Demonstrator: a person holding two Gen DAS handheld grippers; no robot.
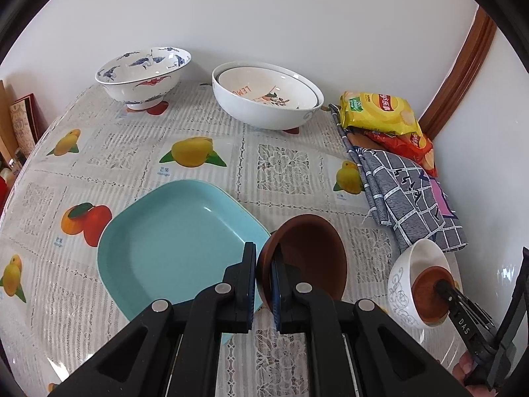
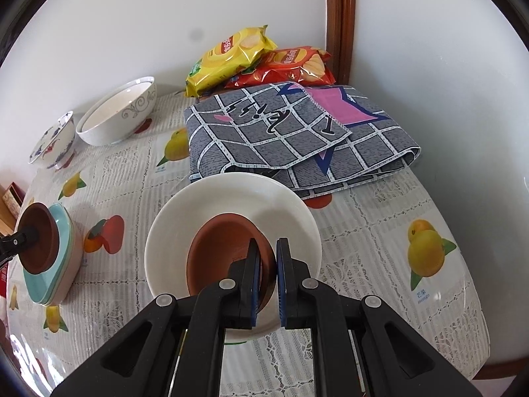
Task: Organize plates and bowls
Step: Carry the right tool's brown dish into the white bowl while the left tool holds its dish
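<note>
My left gripper [image 1: 263, 278] is shut on the rim of a brown bowl [image 1: 310, 251], held tilted beside the light blue square plates [image 1: 172, 241]. In the right wrist view the same brown bowl [image 2: 39, 241] sits over the stacked blue plates [image 2: 62, 254]. My right gripper [image 2: 267, 274] is shut on the rim of a second brown dish [image 2: 221, 248] that lies inside a white bowl [image 2: 231, 198]. That white bowl [image 1: 401, 284] with the brown dish [image 1: 429, 294] shows at the lower right of the left wrist view.
A blue-patterned footed bowl [image 1: 143, 72] and nested white bowls [image 1: 267, 99] stand at the back by the wall. A folded grey checked cloth [image 2: 297, 135] and yellow [image 2: 228, 56] and red [image 2: 287, 66] snack bags lie at the right corner. The table edge curves at left.
</note>
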